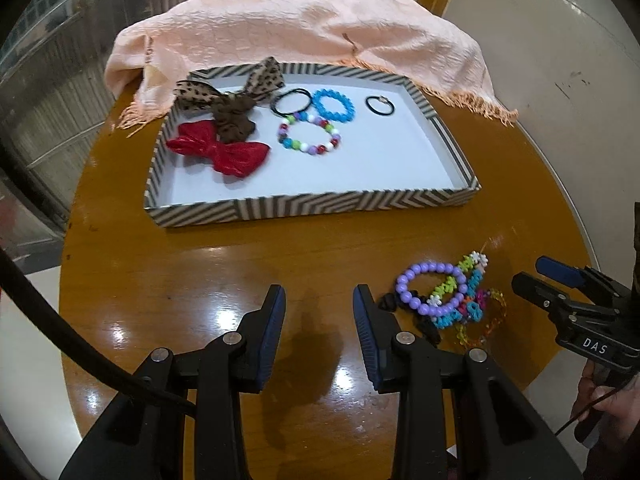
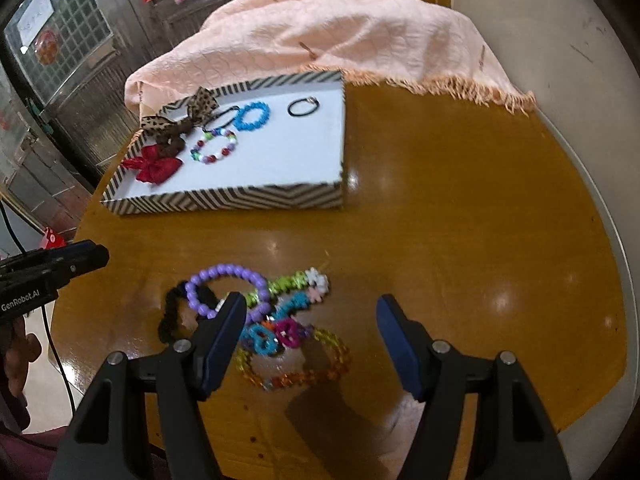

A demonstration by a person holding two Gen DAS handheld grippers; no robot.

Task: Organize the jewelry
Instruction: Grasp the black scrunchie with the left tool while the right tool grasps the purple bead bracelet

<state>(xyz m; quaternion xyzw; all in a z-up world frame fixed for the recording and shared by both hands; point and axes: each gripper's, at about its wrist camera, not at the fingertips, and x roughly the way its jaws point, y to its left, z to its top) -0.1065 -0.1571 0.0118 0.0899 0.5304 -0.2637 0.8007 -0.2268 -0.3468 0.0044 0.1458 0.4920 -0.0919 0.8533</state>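
plainly, the striped tray at eleven o'clock already holds bows and bracelets. the loose bracelet pile lies on the table just ahead of the right gripper, jaws apart, empty. left gripper also gapes, empty. the beads look light, slippery and tangled; pinch the purple bracelet at its free arc.

bare table right of tray, cloth behind

Striped tray, red bow (leopard-spotted bow too).
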